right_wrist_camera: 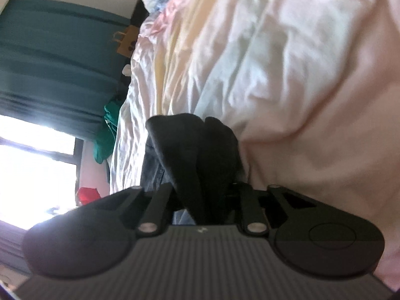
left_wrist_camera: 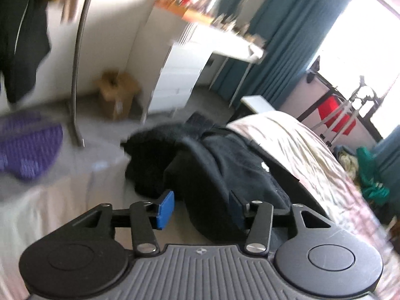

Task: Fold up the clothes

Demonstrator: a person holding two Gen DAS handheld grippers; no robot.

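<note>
While the left wrist view takes in most of the room, we see our left gripper (left_wrist_camera: 200, 210) with its jaws standing apart and nothing pinched between them; one blue pad (left_wrist_camera: 165, 210) faces us, flat and rubbery. Beyond the open jaws lies the dark clothing (left_wrist_camera: 220, 160), a soft, rumpled heap of black and navy fabric, part of it fuzzy, resting on the bed (left_wrist_camera: 300, 145) near its edge. The bedcover is pale, crinkled and slightly shiny.

Only this view shows us the white drawer unit (left_wrist_camera: 177, 75), the cardboard box (left_wrist_camera: 117, 95) on the grey carpet, the curved metal rail (left_wrist_camera: 80, 57) with dark garments hanging by it, and a purple knobbly mat (left_wrist_camera: 27, 145). Motion blur softens all of it.

From the right wrist view we see what the left cannot: our right gripper (right_wrist_camera: 205, 195) clenched on a fold of the same dark clothing (right_wrist_camera: 197, 150), the cloth bunched upward in thick matte pleats between the fingers, a bit of blue denim just beside it. Behind it the pale quilt (right_wrist_camera: 287, 75) fills the frame, in faint pink, yellow and blue patches.

Both views share the teal curtain (right_wrist_camera: 55, 57), the bright window and a green garment (right_wrist_camera: 105, 135). A brown paper bag (right_wrist_camera: 127, 42) shows a dark printed mark that we cannot read; no other writing is legible.
</note>
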